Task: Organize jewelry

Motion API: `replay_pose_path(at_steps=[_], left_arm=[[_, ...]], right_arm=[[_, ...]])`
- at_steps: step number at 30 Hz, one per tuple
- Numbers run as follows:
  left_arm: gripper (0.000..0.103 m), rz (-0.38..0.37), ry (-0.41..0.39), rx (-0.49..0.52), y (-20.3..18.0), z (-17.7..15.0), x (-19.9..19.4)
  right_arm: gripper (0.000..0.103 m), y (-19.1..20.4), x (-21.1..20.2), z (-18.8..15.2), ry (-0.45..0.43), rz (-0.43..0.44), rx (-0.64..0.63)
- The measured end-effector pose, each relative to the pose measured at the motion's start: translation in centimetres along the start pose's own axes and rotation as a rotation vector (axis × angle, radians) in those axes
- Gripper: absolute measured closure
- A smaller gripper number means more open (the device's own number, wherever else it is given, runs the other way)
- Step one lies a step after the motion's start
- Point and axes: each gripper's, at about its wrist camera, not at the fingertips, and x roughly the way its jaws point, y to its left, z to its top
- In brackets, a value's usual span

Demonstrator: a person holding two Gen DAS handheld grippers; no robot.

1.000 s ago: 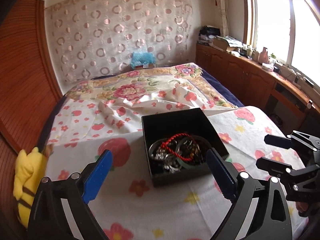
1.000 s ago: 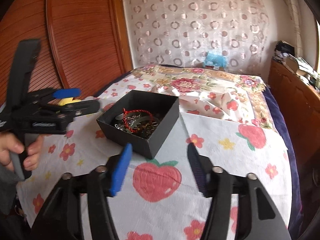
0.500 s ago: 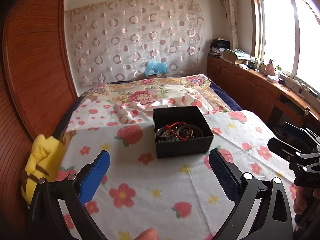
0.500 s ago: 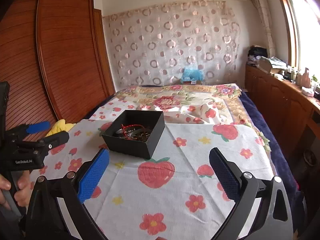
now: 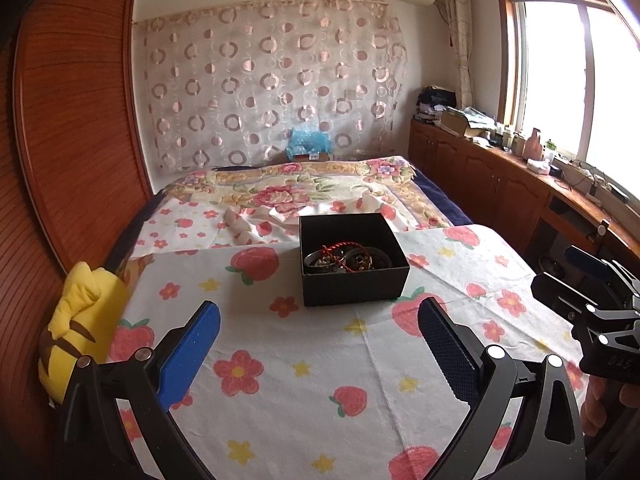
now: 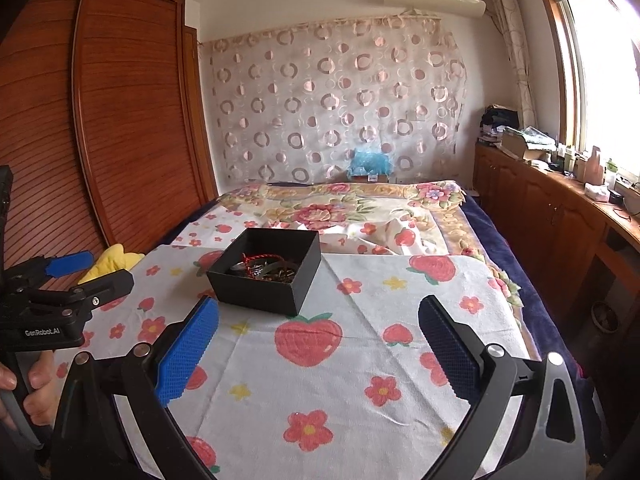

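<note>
An open black box (image 5: 354, 280) stands on the strawberry-print cloth (image 5: 320, 360). It holds a tangle of jewelry (image 5: 346, 258): metal bangles and a red cord bracelet. It also shows in the right wrist view (image 6: 266, 284), with the jewelry (image 6: 266, 268) inside. My left gripper (image 5: 318, 334) is open and empty, well in front of the box. My right gripper (image 6: 318, 334) is open and empty, in front of the box and to its right. Each gripper shows at the edge of the other's view: the right gripper (image 5: 560, 276), the left gripper (image 6: 96, 276).
A yellow plush toy (image 5: 80, 320) lies at the cloth's left edge beside the wooden wardrobe (image 5: 60, 160). A floral bedspread (image 5: 300, 188) lies beyond the box. Wooden cabinets (image 5: 520, 184) with clutter line the right wall under the window.
Both grippers have pulled back and up from the box, which now looks smaller and farther away. The right gripper's jaws have opened wider. The jewelry stays in the box.
</note>
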Motion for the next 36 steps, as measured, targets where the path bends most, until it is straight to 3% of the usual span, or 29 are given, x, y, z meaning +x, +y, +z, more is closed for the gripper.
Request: replay_pose_path(at_steps=[36], left_arm=[[0.007,-0.001,-0.004,-0.008,-0.19,-0.21,-0.35]], right_arm=[[0.002,0.19,0.03,0.02,-0.003,0.001,-0.002]])
